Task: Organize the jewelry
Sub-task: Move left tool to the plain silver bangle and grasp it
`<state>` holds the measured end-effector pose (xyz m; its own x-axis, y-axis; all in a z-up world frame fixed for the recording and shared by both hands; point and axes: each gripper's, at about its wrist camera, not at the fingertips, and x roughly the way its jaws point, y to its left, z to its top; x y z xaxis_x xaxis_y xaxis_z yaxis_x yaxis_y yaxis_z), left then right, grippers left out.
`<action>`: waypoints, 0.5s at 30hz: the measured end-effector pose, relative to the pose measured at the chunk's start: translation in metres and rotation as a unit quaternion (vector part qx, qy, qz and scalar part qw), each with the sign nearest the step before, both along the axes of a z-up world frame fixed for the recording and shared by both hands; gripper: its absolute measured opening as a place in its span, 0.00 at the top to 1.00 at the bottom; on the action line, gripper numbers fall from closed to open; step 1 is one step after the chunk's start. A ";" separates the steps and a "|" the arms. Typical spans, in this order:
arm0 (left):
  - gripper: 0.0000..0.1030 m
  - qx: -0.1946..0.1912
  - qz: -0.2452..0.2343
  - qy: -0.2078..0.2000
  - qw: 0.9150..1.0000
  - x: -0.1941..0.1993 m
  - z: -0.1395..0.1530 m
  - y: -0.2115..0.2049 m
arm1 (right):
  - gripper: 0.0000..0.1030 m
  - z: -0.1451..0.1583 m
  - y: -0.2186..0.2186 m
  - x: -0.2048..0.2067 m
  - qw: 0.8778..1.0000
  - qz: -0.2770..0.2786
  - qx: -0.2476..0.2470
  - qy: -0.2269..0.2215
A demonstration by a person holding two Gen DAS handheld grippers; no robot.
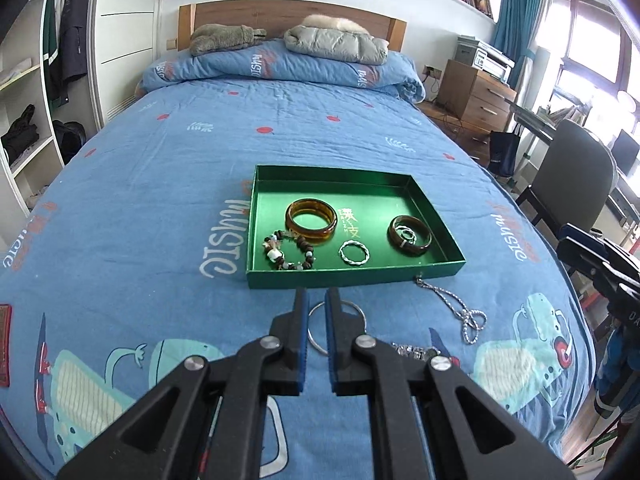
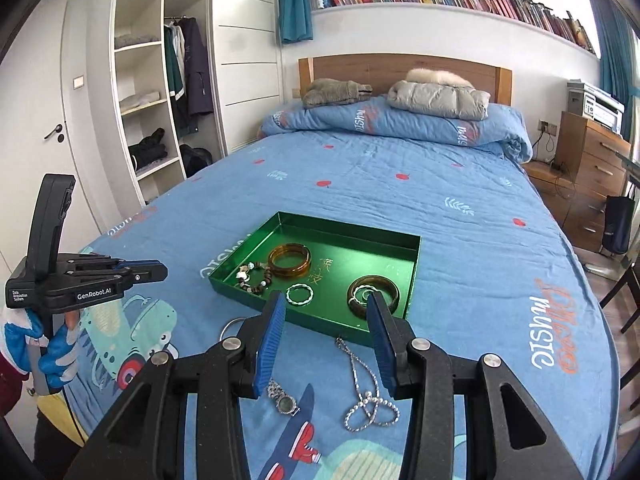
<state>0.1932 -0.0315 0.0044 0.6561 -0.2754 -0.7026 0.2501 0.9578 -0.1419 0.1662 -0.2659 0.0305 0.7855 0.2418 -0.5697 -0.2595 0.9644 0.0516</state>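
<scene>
A green tray [image 1: 352, 274] [image 2: 320, 322] lies on the blue bedspread. It holds an amber bangle [image 1: 311, 221] [image 2: 289, 260], a bead bracelet [image 1: 286, 252] [image 2: 253, 278], a twisted silver ring [image 1: 354, 253] [image 2: 299, 294] and a dark bangle [image 1: 410, 235] [image 2: 373, 290] with a small ring inside. My left gripper [image 1: 317, 299] hovers over a thin silver bangle [image 1: 358, 310] [image 2: 229, 326] before the tray, jaws a narrow gap apart, empty. My right gripper [image 2: 326, 304] is open above a silver chain [image 2: 366, 396] [image 1: 460, 312] and a watch [image 2: 285, 400] [image 1: 416, 350].
Folded quilt and jackets [image 1: 336, 42] lie at the headboard. A wardrobe [image 2: 160, 92] stands left of the bed; a wooden dresser [image 1: 476, 94] and chair [image 1: 572, 176] stand right. The right gripper's body [image 1: 600, 264] shows at the left view's right edge.
</scene>
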 end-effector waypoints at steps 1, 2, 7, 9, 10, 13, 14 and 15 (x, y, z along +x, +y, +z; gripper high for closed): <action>0.92 0.002 0.001 -0.001 1.000 -0.008 0.001 0.003 | 0.59 0.002 0.001 -0.008 1.000 -0.001 0.000 -0.002; 0.92 0.003 0.001 -0.002 1.000 -0.016 0.002 0.005 | 0.59 0.003 0.001 -0.015 1.000 -0.003 0.001 -0.004; 0.92 -0.003 0.000 -0.001 1.000 -0.044 0.001 0.018 | 0.59 0.006 -0.002 -0.050 1.000 -0.013 0.003 -0.010; 0.92 -0.004 0.000 0.004 1.000 -0.047 -0.003 0.020 | 0.59 0.005 -0.007 -0.060 1.000 -0.019 0.007 -0.009; 0.92 -0.004 0.001 0.008 1.000 -0.047 -0.006 0.021 | 0.59 0.004 -0.010 -0.062 1.000 -0.024 0.007 -0.008; 0.92 -0.002 0.001 0.024 1.000 -0.043 -0.021 0.019 | 0.59 -0.006 -0.019 -0.065 0.999 -0.034 0.011 0.000; 0.92 -0.002 0.001 0.031 1.000 -0.040 -0.027 0.018 | 0.59 -0.010 -0.021 -0.063 0.999 -0.037 0.012 0.005; 0.91 -0.003 -0.001 0.038 0.999 -0.037 -0.034 0.017 | 0.59 -0.016 -0.023 -0.061 0.999 -0.040 0.013 0.010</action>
<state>0.1566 -0.0142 -0.0294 0.6007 -0.2813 -0.7484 0.2398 0.9564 -0.1670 0.1054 -0.2894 0.0144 0.7909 0.1941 -0.5803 -0.1807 0.9802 0.0815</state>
